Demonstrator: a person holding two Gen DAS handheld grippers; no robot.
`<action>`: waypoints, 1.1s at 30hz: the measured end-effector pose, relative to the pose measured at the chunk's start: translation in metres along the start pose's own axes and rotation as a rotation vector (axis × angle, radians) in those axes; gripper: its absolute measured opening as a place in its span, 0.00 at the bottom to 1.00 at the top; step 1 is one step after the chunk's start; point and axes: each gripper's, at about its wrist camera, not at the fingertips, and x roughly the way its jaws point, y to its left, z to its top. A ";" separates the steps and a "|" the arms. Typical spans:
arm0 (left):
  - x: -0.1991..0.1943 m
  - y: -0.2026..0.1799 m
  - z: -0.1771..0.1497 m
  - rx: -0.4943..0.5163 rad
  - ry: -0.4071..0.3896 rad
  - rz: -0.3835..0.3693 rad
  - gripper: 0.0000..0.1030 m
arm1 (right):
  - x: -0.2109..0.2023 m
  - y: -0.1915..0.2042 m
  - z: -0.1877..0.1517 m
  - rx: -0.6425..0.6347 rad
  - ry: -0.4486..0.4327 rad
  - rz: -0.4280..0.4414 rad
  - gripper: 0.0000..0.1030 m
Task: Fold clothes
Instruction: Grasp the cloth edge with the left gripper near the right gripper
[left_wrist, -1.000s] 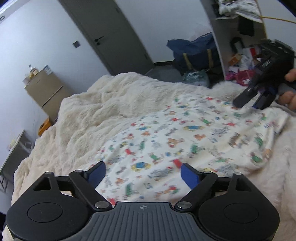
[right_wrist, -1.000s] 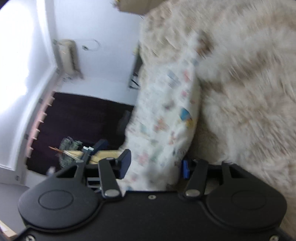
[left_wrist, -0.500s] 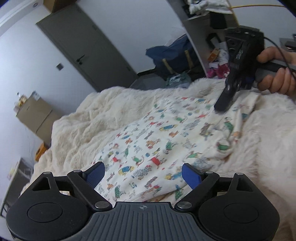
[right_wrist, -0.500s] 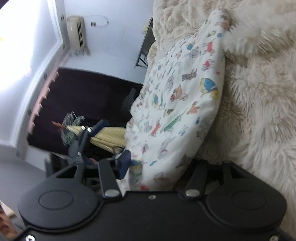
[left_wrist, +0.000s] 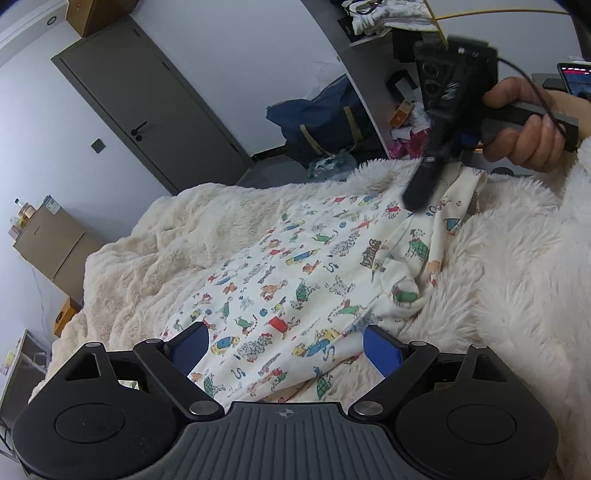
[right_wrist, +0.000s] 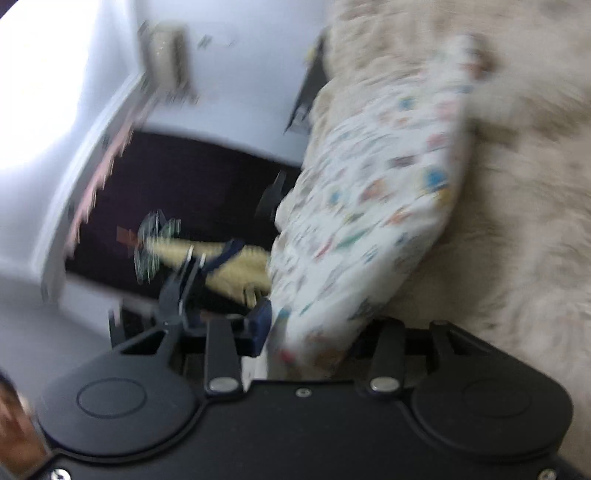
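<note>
A fluffy cream blanket (left_wrist: 155, 251) is spread over the bed, and on it the printed garment (left_wrist: 295, 280) is laid flat for folding. Its far corner is pinched by the right gripper (right_wrist: 306, 332), whose jaws have just been closing on the cloth (that view is blurred), presumably to carry the edge over. The left gripper (left_wrist: 286, 347) is held above the garment's near edge, jaws spread.

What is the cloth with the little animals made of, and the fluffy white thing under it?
The printed garment looks like thin soft cotton knit: matte, and it wrinkles and drapes easily. The blanket under it looks like plush faux fur or fleece, judging by its long fuzzy cream pile. I can't be sure of either from looks alone.
</note>
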 end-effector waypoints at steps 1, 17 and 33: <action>0.000 0.000 0.000 -0.002 0.000 0.001 0.86 | -0.002 -0.010 -0.001 0.050 -0.013 0.009 0.30; -0.006 -0.018 0.002 0.017 -0.131 -0.236 0.59 | 0.002 0.010 -0.006 0.013 -0.003 0.032 0.23; -0.012 -0.047 -0.010 0.172 -0.195 -0.277 0.31 | 0.001 0.066 -0.006 -0.275 -0.002 -0.282 0.28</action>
